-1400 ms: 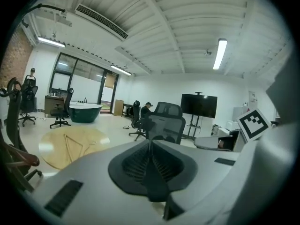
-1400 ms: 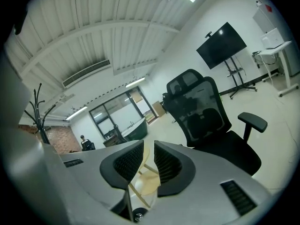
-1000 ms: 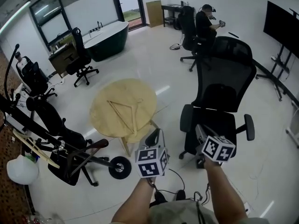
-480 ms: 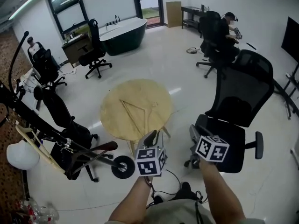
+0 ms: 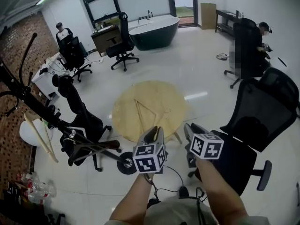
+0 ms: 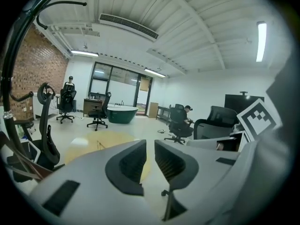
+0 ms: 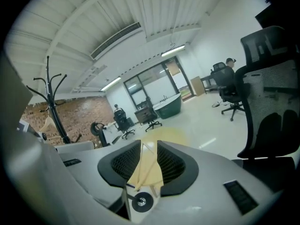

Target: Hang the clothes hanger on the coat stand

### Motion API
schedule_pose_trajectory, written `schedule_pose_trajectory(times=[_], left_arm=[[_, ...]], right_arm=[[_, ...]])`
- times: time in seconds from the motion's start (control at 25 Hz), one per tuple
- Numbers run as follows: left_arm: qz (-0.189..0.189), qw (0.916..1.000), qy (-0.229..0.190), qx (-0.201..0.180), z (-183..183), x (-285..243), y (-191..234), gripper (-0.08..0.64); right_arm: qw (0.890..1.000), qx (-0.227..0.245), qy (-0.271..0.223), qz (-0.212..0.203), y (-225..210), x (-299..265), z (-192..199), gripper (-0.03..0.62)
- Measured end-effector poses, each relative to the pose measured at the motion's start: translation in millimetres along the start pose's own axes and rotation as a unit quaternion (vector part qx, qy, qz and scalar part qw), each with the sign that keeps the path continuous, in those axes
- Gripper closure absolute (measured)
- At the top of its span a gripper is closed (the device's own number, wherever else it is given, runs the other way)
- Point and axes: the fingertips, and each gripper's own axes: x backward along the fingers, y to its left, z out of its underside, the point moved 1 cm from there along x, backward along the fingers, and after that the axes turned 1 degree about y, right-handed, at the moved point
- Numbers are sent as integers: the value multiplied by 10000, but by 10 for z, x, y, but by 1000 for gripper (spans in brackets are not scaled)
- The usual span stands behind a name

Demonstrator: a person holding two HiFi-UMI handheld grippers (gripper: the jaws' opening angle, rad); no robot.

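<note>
Holds both grippers low, just short of the round wooden surface's [image 5: 165,93] near edge; left gripper [image 5: 153,131] with jaws a narrow gap apart, pinching nothing; right gripper [image 5: 187,128] just beside it, jaws parted and empty; leaves the wooden clothes hanger [image 5: 138,117] flat on the surface, untouched, apart from both grippers; shows the black coat stand [image 5: 47,118] off to the left, well apart from the hanger.
</note>
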Motion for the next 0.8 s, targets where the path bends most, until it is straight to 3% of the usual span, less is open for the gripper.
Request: schedule_pose_trajectory(times=[0.28,0.8], left_arm=[[-451,9988,-43,158,48,96,211,492],[-345,9991,-110,226,13,305,1169,492]], right_arm=[[9988,157,340,-304,84,-199,158,476],[9964,397,700,-250,955,-831,591,473]])
